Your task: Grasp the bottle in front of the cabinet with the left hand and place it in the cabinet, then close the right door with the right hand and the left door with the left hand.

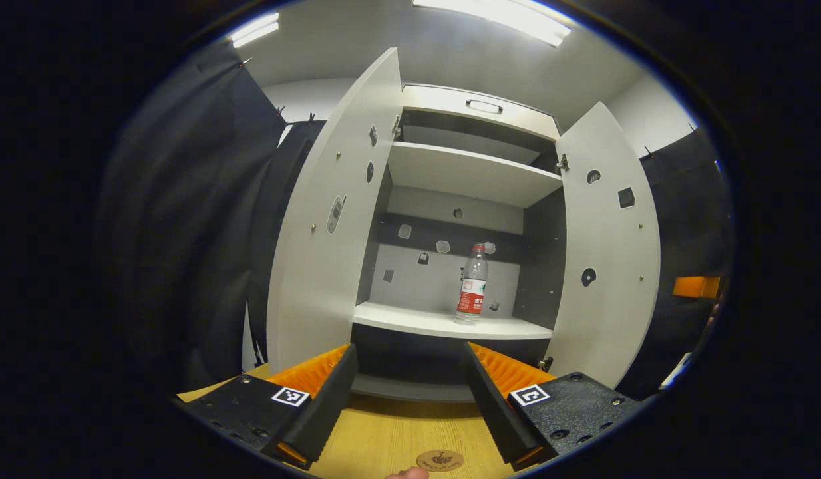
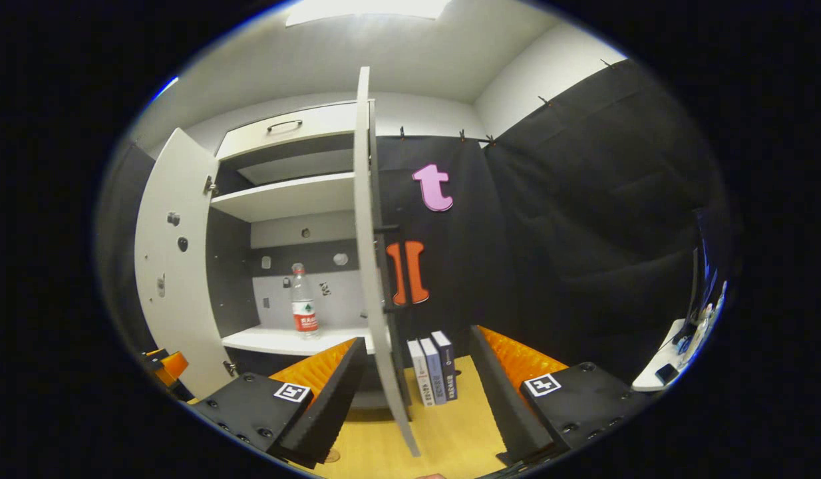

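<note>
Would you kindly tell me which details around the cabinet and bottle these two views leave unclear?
- Bottle label: too small to read in the left gripper view.
- Cabinet's top compartment: its back lies in shadow in the left gripper view.
- Books: partly hidden behind the right door in the right gripper view.
- Round emblem on the wooden table: too small to make out, left gripper view.

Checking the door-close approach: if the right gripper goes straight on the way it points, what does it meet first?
Probably the front edge of the cabinet's open right door. In the right gripper view that edge runs down between the open right gripper's fingers, left of centre. Further back stand books on the table. Depth is unclear.
</note>
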Demonstrator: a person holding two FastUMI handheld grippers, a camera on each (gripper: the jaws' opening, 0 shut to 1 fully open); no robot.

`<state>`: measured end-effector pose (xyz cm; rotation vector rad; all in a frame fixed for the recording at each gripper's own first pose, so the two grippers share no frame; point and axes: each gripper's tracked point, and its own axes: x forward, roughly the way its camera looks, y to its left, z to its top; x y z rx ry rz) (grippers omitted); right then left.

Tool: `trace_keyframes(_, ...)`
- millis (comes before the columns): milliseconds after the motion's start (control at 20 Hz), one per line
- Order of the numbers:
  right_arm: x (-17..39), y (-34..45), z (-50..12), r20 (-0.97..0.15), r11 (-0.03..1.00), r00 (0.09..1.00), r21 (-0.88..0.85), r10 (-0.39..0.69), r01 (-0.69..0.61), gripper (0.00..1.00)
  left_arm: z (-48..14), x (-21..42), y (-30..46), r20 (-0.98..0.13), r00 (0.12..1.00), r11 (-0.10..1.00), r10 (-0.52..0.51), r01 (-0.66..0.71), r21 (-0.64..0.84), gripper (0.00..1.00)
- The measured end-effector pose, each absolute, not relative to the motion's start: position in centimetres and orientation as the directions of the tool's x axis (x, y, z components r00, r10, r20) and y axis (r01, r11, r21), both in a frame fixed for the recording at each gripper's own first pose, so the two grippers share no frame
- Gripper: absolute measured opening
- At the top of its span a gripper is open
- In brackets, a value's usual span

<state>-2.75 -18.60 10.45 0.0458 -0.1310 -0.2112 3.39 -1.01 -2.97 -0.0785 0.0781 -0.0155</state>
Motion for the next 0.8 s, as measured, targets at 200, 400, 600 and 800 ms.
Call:
trace_keyframes(200, 0.1, -22.8, 15.1, 0.161, 0.966, 0.953, 0.035, -0.258, 0.256, 1.0, -3.7, 1.0, -1.2, -0.086, 0.996, 0.995, -0.006, -0.003, -0.098, 0.94)
trace_keyframes(400, 3.0, -23.9, 16.6, 0.166, 0.969, 0.956, -0.002, -0.242, 0.245, 1.0, -3.4, -0.1, 0.4, -0.079, 0.996, 0.995, 0.044, -0.051, -0.09, 0.94)
trace_keyframes(600, 4.6, -23.6, 16.0, 0.151, 0.973, 0.963, -0.016, -0.223, 0.228, 1.0, -3.4, -0.5, 1.4, -0.082, 0.993, 0.993, 0.082, -0.088, -0.081, 0.95)
trace_keyframes(800, 5.2, -22.9, 15.4, 0.154, 0.976, 0.966, -0.039, -0.208, 0.216, 0.98, -3.2, -0.5, 1.3, -0.078, 0.993, 0.993, 0.083, -0.089, -0.077, 0.94)
